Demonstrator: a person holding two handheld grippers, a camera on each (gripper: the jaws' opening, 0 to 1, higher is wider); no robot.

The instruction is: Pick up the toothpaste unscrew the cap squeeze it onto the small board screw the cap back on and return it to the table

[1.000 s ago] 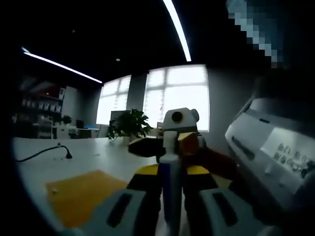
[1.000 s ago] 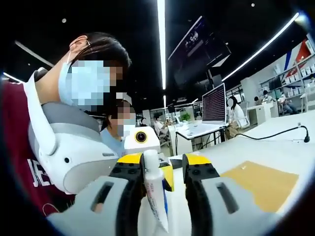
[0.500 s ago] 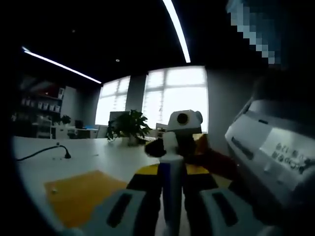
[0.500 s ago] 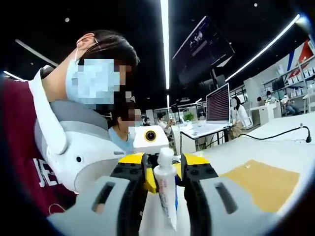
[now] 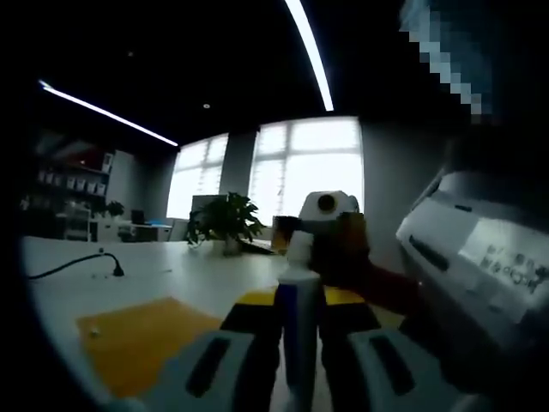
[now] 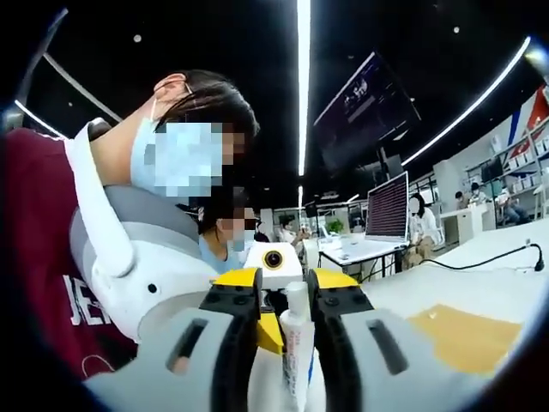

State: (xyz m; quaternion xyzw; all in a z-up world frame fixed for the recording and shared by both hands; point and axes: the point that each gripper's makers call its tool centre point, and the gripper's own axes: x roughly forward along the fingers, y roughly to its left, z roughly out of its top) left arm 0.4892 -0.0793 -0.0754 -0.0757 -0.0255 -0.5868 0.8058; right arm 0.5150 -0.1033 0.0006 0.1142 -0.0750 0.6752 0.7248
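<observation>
One toothpaste tube (image 5: 298,343), upright and clamped between the closed jaws of the left gripper (image 5: 300,296), well above the table (image 5: 197,275). One cap (image 6: 298,300) on top of the tube, flanked closely by the jaws of the right gripper (image 6: 290,279); cannot tell whether pressed onto it or just short of contact. Two grippers in all, meeting nose to nose at the tube. One small yellow board (image 5: 141,339) lying flat on the table, below the tube and off to one side. One black cable (image 5: 77,264) farther from the tube than the board, and one potted plant (image 5: 225,219) well behind it.

Risks, as judgement:
- Slipping on the cap if gripped too lightly, with nothing unscrewed.
- Twisting the soft tube in the left jaws rather than turning the cap.
- Dropping the loosened cap off the tube to the table.
- Squeezing paste out early, away from the board, under too hard a clamp.
</observation>
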